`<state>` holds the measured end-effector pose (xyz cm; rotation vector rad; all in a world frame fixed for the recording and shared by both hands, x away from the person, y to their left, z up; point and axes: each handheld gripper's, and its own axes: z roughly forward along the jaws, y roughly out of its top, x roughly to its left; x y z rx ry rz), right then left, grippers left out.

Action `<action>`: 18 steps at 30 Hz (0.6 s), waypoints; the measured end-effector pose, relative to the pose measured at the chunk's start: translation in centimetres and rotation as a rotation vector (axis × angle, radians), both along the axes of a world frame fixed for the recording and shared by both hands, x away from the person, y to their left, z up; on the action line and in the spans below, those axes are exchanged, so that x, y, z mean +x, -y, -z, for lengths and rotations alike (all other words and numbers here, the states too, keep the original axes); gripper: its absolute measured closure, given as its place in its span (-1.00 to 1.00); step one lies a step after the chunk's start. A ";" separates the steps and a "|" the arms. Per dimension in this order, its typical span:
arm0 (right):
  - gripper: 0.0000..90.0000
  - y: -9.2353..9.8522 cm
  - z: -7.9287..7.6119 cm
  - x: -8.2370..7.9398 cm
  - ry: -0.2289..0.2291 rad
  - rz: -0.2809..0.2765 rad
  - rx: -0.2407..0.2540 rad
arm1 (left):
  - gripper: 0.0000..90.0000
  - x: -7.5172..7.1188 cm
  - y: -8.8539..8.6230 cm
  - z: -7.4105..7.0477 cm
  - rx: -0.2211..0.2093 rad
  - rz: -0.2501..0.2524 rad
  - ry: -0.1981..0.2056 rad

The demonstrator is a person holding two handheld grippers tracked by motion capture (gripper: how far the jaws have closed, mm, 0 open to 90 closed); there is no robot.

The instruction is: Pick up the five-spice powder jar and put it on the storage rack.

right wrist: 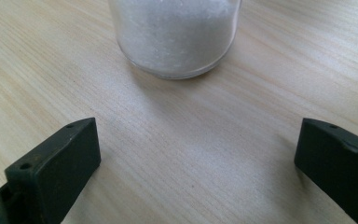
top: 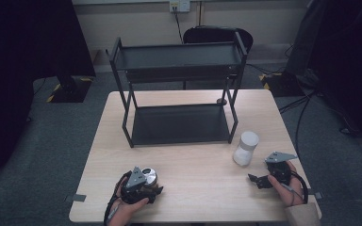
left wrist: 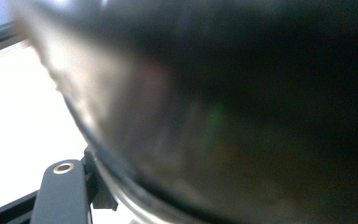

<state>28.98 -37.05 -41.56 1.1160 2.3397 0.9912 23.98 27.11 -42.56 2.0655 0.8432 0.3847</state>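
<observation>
The left gripper is closed around a dark jar with a shiny lid at 7 o'clock on the table. To lift well, the jar should stay upright. The right gripper is wide open, empty, near a white jar at 4 o'clock. The right gripper view shows white grains inside; the high view shows the black shelf at 12 o'clock

A light wooden table stands on grey carpet. Behind it a dark chair faces a pale wall with a socket. Both sides lie in shadow.
</observation>
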 end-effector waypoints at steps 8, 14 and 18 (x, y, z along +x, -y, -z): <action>-1.00 0.0 0.0 0.0 0.000 0.000 0.000 | -0.34 0.3 -0.1 -0.3 -0.034 -0.023 -0.034; -1.00 0.0 0.0 0.0 0.000 0.001 0.000 | -0.34 1.0 0.0 -1.5 -0.045 -0.034 -0.043; -1.00 0.0 0.0 0.0 0.000 0.001 0.000 | -0.34 1.6 0.1 -2.5 -0.049 -0.035 -0.046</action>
